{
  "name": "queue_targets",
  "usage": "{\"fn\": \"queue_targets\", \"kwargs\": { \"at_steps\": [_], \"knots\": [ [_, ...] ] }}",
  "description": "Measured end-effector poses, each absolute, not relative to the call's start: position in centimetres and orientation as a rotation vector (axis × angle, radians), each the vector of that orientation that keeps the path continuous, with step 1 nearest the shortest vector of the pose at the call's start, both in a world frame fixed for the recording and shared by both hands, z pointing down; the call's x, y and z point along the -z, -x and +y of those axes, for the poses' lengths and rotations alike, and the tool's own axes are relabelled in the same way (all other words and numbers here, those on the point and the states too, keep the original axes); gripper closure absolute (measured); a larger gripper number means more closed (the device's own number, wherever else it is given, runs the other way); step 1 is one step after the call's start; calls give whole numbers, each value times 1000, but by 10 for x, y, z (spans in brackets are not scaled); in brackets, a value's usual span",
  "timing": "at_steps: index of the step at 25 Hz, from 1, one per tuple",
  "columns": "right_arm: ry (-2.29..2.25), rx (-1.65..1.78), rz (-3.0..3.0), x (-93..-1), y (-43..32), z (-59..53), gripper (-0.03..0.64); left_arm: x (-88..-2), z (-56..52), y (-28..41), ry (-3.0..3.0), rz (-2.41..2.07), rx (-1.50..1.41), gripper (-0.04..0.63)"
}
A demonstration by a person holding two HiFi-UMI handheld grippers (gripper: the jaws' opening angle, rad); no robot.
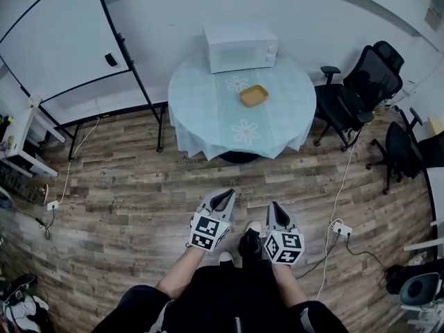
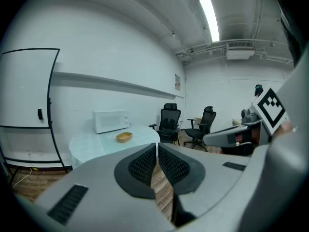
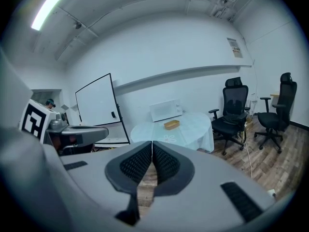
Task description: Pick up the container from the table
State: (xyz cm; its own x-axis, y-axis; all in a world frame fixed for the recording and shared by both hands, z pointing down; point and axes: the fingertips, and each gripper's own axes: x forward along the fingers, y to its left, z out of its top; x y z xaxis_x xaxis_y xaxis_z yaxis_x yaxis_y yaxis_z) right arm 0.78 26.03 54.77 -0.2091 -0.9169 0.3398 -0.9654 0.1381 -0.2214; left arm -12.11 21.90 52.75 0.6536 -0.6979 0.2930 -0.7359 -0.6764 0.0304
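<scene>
Right now the shallow yellow-brown rectangular container [image 1: 254, 96] is sitting on the round pale-clothed table [image 1: 201, 99] at the upper centre of the head view, well apart from the left gripper [image 1: 220, 198] and the right gripper [image 1: 277, 210], both pointing there closed and empty, neither clearly nearer.

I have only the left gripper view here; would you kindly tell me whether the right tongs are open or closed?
Observer: The tongs of the right gripper are closed together, with nothing between them.
Operator: Thank you; is anything lying on the floor near us?
Observer: A white power strip lies on the wooden floor, off to the right gripper's right side.
</scene>
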Motion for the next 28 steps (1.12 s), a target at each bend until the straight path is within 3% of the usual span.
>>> {"fn": "queue_targets", "kwargs": {
  "at_steps": [28],
  "knots": [
    [-1753,-633,-2412,-546,-122,39,592,-528,22,18,-2638,-1363,-474,568]
  ]
}}
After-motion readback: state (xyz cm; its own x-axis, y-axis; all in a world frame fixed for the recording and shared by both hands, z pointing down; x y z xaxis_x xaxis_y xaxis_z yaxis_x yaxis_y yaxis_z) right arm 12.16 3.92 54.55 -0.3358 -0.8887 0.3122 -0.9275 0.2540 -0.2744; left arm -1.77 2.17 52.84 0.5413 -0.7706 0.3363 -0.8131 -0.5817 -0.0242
